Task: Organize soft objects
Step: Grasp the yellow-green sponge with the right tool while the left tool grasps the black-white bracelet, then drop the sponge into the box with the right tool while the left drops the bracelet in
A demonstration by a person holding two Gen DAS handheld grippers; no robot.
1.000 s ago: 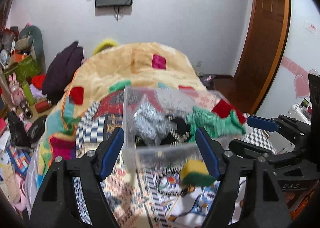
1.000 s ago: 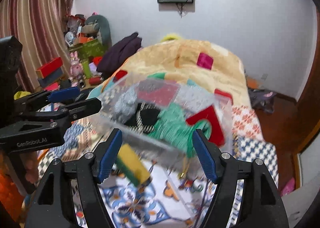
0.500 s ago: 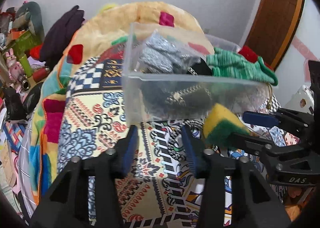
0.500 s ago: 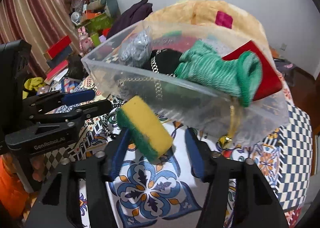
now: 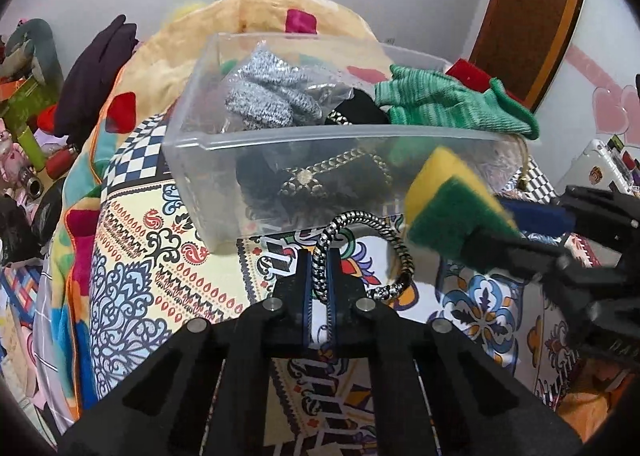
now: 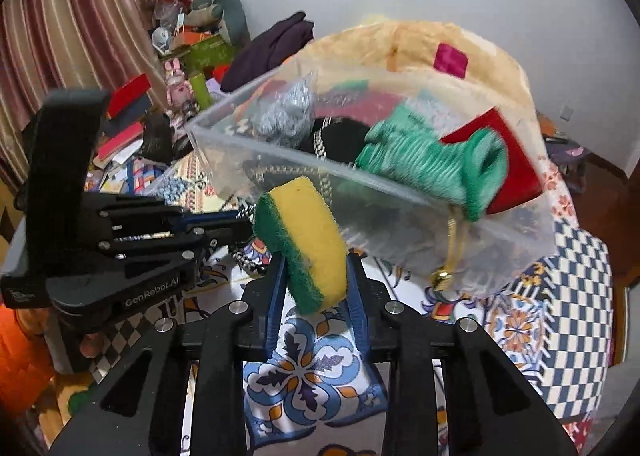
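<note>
A clear plastic bin [image 5: 280, 136] [image 6: 400, 216] sits on the patterned bedspread, holding a grey knit item [image 5: 264, 96], a black item with gold chain [image 5: 316, 176] and a green glove [image 5: 440, 104] [image 6: 424, 160] draped over its rim. My left gripper [image 5: 319, 256] is shut on a black-and-white braided cord [image 5: 360, 224] just in front of the bin. My right gripper [image 6: 316, 268] is shut on a yellow-and-green sponge [image 6: 304, 244] [image 5: 448, 204], held before the bin's near wall.
The patterned bedspread [image 5: 160, 256] [image 6: 312, 376] covers the bed. An orange blanket mound [image 5: 260, 24] lies behind the bin. Clutter of toys and boxes [image 6: 180, 56] and dark clothing [image 5: 96, 72] lie to the left. A wooden door [image 5: 532, 16] stands at right.
Both grippers came down in front of the bin and shut: the left on the braided cord, the right on the sponge, which now stands lifted off the bedspread.
</note>
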